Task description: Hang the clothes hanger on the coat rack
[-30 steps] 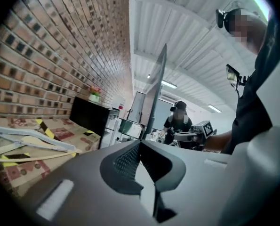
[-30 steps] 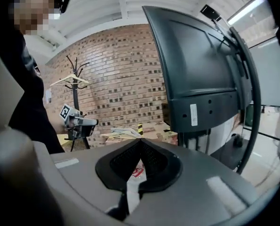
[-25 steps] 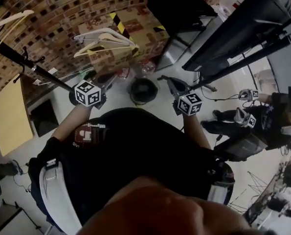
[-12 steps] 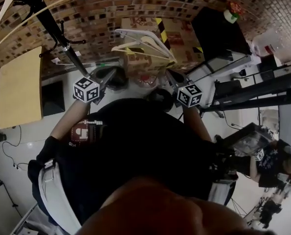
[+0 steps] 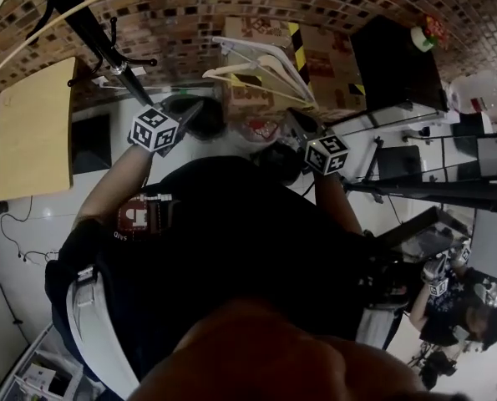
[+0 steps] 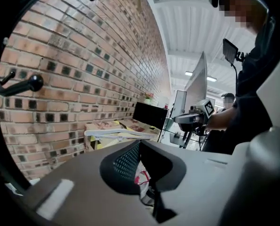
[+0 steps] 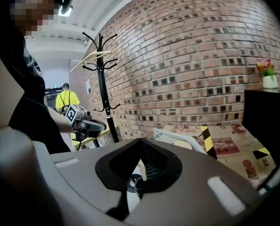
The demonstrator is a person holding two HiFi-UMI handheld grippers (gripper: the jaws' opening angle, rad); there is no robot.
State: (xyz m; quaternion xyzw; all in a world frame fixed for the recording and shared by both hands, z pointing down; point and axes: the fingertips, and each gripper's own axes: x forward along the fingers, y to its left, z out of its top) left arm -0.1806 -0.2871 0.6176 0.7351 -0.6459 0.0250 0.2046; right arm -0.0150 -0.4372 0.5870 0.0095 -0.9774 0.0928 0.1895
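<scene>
In the head view, your left gripper [image 5: 190,114] and right gripper [image 5: 294,128] are both held out ahead of you. The white plastic clothes hangers [image 5: 261,63] lie stacked on a printed cardboard box [image 5: 332,53] against the brick wall. They sit at 12 o'clock, between the two grippers, with their long axis running roughly from 9 to 3 o'clock. The black metal coat rack [image 5: 93,32] stands at about 10 o'clock from the left gripper.

In the left gripper view, your fingers [image 6: 123,161] are clenched tip to tip with nothing in them. The white hangers [image 6: 116,134] lie just past the tips at about 11 o'clock, apart from them. A black hook of the rack [image 6: 17,84] curls in at 9 o'clock.

In the right gripper view, these fingers [image 7: 154,164] are also pressed together and empty. The hangers [image 7: 177,138] show at 1 o'clock, close beyond the tips. The rack [image 7: 102,79] is farther off at 11 o'clock and already carries a cream hanger [image 7: 90,56].

The right gripper looks slightly nearer the stack. Release those fingers before you reach in, then carry the hanger across toward 10 o'clock.
</scene>
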